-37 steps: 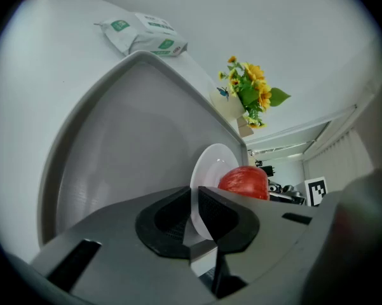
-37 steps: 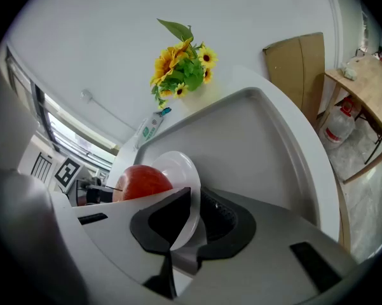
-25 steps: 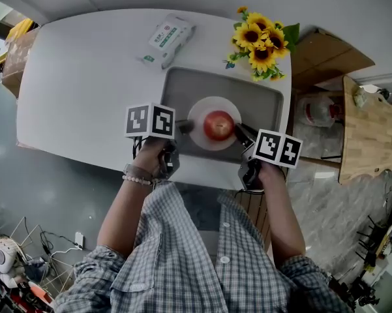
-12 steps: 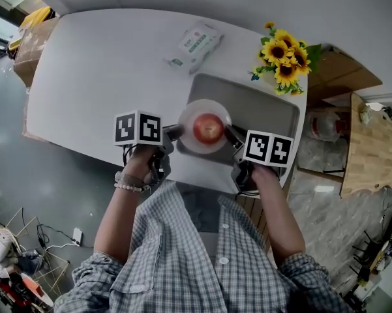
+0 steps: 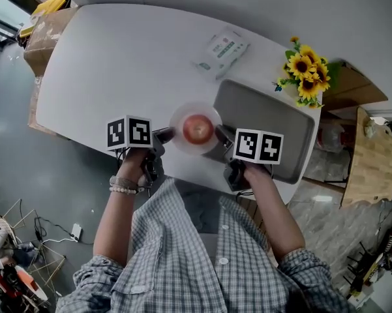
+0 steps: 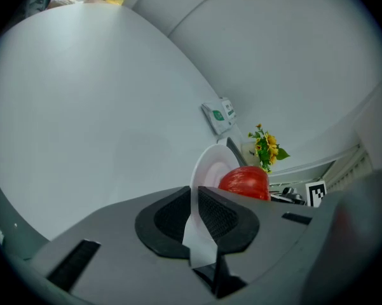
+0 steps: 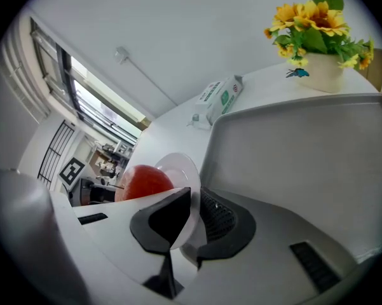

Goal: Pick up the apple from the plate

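Note:
A red apple sits on a small white plate, held up just left of the grey tray. My left gripper is shut on the plate's left rim and my right gripper is shut on its right rim. In the left gripper view the plate stands edge-on in the left gripper, with the apple beyond. In the right gripper view the plate runs through the right gripper, and the apple lies to its left.
The white table holds a wipes packet at the back and a pot of sunflowers at the back right. A cardboard box stands off the table's left end. Wooden furniture stands to the right.
Both grippers have carried the plate with the apple leftward, out of the grey tray to beside its left edge. Their grip on the rim is unchanged.

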`<action>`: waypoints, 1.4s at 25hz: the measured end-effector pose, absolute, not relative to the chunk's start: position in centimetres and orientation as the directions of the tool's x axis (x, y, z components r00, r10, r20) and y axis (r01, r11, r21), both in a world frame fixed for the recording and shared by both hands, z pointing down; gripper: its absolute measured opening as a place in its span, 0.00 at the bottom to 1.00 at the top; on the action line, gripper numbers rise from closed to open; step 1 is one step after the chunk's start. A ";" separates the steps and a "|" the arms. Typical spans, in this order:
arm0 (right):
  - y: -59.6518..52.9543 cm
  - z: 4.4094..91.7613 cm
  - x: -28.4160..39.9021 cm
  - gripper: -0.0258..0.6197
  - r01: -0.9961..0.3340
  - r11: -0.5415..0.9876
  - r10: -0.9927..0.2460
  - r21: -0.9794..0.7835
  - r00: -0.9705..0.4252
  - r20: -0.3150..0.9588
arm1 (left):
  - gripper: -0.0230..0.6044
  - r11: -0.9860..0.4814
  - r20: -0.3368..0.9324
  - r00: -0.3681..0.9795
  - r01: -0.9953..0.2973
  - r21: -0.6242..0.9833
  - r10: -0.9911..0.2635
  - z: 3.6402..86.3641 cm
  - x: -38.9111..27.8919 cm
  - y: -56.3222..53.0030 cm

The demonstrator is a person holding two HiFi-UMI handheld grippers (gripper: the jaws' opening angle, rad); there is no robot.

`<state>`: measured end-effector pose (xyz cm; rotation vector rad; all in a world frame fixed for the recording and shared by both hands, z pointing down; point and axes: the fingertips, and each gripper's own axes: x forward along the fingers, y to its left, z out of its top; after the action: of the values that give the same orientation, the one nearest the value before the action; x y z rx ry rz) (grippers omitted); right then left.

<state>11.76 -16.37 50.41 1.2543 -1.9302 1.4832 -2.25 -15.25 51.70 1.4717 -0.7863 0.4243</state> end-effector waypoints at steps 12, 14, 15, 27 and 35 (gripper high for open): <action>-17.8 52.2 2.7 0.13 -0.848 0.134 -0.331 -0.513 -0.526 0.783 | 0.10 0.201 0.720 0.652 -0.692 0.693 -0.239 54.1 -11.0 -14.9; -18.1 52.7 1.5 0.13 -0.853 0.136 -0.324 -0.505 -0.519 0.791 | 0.10 0.211 0.721 0.651 -0.690 0.693 -0.239 54.6 -12.1 -15.0; -18.2 53.0 1.0 0.13 -0.856 0.137 -0.319 -0.499 -0.515 0.795 | 0.10 0.213 0.723 0.649 -0.691 0.691 -0.237 54.8 -12.6 -15.1; -18.7 56.0 -1.4 0.13 -0.901 0.097 -0.281 -0.424 -0.433 0.857 | 0.10 0.180 0.747 0.633 -0.725 0.664 -0.203 57.2 -15.2 -16.5; -18.9 56.4 -1.6 0.13 -0.905 0.126 -0.283 -0.407 -0.426 0.859 | 0.10 0.172 0.739 0.635 -0.720 0.672 -0.226 57.2 -15.1 -17.0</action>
<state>-1.61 -18.86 56.39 1.1483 -1.8003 1.3131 -15.05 -16.99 57.21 1.3917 -0.8688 0.4218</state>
